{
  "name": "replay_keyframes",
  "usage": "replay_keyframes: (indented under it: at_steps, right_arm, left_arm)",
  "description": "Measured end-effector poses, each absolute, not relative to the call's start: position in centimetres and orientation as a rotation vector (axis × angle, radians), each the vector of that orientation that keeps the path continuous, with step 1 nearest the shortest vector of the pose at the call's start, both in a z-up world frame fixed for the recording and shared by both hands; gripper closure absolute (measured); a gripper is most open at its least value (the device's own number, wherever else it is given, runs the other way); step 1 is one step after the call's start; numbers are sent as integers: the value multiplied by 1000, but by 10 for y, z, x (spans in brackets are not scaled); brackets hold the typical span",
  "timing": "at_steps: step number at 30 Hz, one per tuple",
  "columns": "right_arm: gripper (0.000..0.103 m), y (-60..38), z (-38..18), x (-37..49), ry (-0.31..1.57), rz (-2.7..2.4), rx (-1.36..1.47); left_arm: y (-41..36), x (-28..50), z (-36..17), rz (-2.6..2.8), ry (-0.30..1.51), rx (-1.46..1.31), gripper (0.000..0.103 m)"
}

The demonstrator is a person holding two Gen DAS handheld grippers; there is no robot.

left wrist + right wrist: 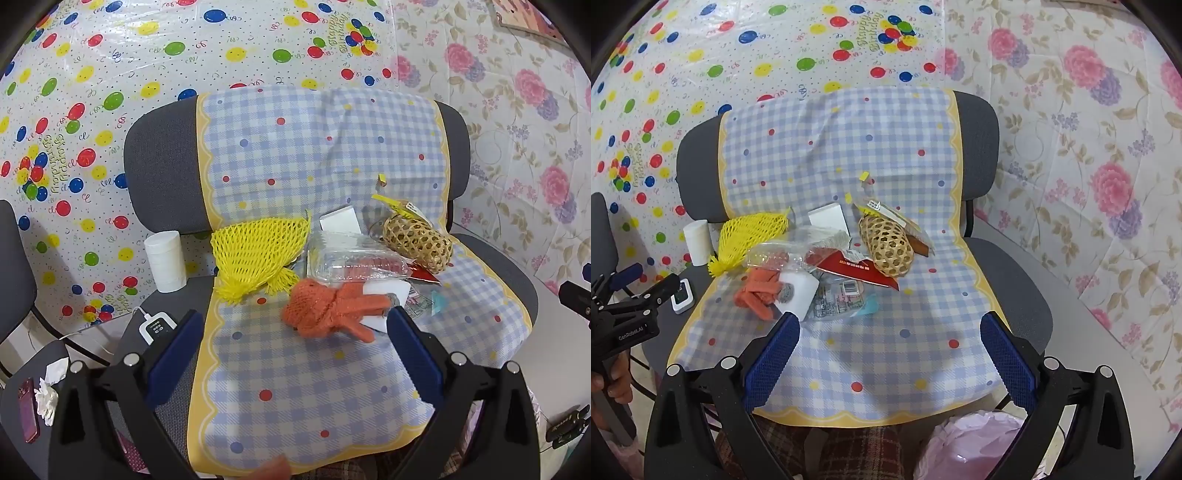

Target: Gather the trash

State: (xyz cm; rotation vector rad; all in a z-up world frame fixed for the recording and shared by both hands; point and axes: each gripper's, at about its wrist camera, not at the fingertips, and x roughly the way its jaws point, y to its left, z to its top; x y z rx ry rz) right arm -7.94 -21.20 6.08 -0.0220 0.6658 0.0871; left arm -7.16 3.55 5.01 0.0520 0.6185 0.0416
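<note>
Left view only: crumpled tissue (47, 398) and a phone (27, 417) at 8 o'clock.
Right view only: pink bag (975, 446) at 5 o'clock, contents unclear.
Trash: pile (827, 266) on the chair (1012, 295) at 12 o'clock; orange net (325, 310) just ahead of my left tongs.
Basket (886, 243): on its side; inside hidden.
Left tongs (295, 354): wide open, empty.
Right tongs (890, 354): wide open, empty.

Both pictures are bright, with soft, even light. Round lenses bend the edges, and the corners go black. The shiny plastic balloon-print sheet (110, 92) far ahead of the left gripper shows white glare. Small soft shadows sit under the orange foam net (325, 310) just ahead.
</note>
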Motion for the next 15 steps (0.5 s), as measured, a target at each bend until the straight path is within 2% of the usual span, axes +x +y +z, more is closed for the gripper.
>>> replay_keyframes:
  at_steps: [15]
  right_arm:
    - [6, -212, 59, -80, 667, 88, -24]
  left_arm:
    - [35, -72, 50, 43, 618, 54, 7]
